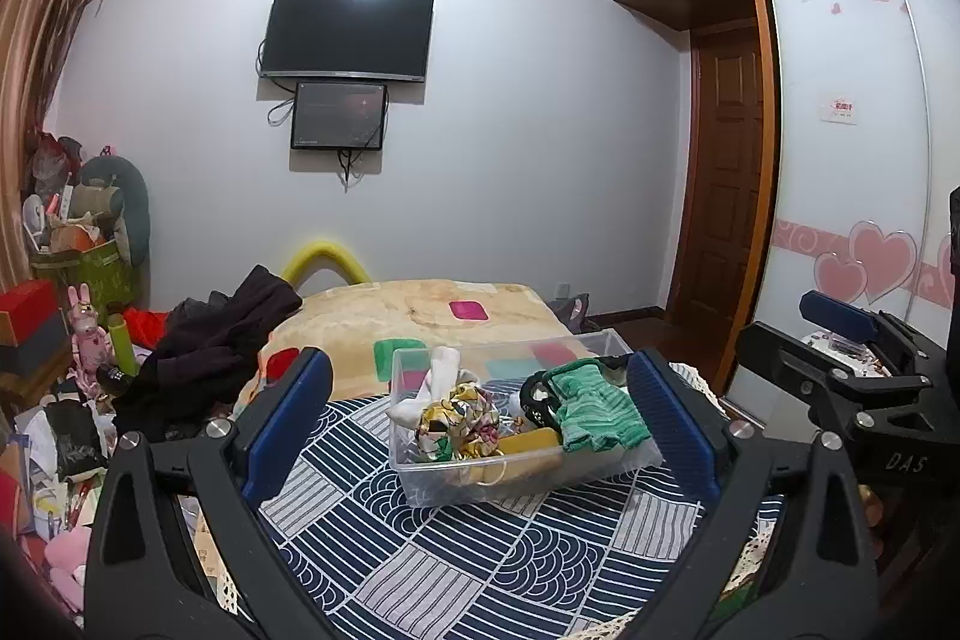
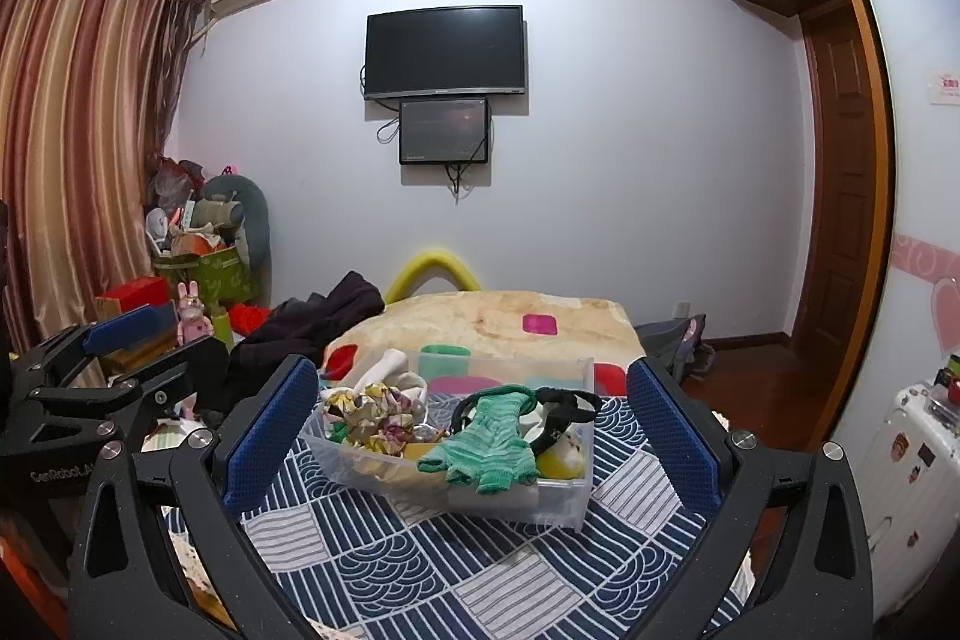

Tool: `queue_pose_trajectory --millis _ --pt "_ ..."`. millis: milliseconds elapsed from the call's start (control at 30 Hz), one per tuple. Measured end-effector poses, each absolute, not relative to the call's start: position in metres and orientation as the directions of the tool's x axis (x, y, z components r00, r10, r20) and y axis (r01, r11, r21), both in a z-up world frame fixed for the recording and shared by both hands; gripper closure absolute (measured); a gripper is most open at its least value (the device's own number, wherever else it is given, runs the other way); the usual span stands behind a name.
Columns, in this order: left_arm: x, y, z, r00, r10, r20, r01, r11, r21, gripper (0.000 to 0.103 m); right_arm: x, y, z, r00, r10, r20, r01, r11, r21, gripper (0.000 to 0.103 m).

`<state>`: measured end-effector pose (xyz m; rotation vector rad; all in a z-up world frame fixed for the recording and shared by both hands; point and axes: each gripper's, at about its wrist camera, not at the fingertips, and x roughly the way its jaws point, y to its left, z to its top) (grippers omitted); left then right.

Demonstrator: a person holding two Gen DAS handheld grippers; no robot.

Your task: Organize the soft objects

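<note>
A clear plastic box stands on a blue-and-white patterned cloth. It holds a green knitted garment, a floral fabric bundle, a white sock, a black strap and a yellow soft item. My left gripper is open and empty, in front of the box. My right gripper is open and empty, also in front of the box. Each gripper shows at the edge of the other's view.
A bed with a beige blanket lies behind the box. Dark clothes are piled at its left. Clutter and toys fill the left corner. A wardrobe and a white suitcase stand at the right.
</note>
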<state>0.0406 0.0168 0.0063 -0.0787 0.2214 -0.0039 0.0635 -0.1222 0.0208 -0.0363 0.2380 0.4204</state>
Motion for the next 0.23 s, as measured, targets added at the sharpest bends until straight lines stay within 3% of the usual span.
queue_pose_trajectory --millis 233 --pt "0.0425 0.0221 0.0061 0.972 -0.018 -0.234 -0.006 0.995 -0.102 0.003 0.0637 -0.1216 0.0200 0.885 0.399 -0.240 -0.407 0.913 0.018 0.000"
